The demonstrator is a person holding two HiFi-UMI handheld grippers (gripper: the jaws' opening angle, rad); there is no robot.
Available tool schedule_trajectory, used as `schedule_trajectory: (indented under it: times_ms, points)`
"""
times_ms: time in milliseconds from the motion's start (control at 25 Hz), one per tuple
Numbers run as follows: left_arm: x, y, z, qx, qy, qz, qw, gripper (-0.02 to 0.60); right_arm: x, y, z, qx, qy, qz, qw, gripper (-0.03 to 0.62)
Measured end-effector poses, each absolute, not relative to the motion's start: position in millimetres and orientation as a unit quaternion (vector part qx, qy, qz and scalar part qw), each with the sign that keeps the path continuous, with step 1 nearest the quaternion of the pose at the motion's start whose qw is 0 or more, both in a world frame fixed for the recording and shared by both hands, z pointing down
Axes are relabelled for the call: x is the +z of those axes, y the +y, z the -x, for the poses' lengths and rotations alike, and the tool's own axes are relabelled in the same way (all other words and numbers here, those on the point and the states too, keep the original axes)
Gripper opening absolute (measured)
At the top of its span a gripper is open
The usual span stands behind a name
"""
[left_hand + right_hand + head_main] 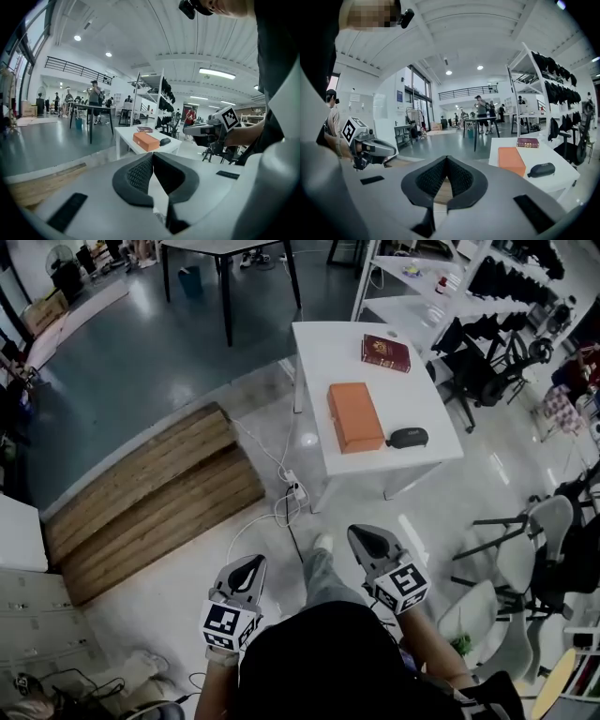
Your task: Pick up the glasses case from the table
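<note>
Unless the closed, empty left gripper and right gripper open, they may shove the seemingly edge-close glasses case off the table.

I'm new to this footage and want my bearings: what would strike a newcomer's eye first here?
The bright orange box lies in the middle of the white table ahead, with the glasses case beside it and a dark red book beyond. Low in the head view, the left gripper and right gripper hang empty, fingers together.
</note>
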State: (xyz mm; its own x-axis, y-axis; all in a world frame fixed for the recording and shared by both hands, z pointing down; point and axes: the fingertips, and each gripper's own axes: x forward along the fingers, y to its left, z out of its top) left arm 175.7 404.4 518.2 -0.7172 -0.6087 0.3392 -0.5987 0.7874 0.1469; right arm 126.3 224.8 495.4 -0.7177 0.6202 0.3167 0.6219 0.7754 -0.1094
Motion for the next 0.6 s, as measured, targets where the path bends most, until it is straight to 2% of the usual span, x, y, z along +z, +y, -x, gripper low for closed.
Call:
schedule_trajectory:
  times_ms: [360,600]
  points:
    - [506,349,-20,-0.010,-0.929,-0.313,0.199,0.018,488,177,25,0.000,-0.914,0.365,0.178,0.028]
    - [502,307,52,-0.002,-0.926,-0.317,0.205,0.019,495,139,83,0.021,-0.913,0.361,0.191,0.028]
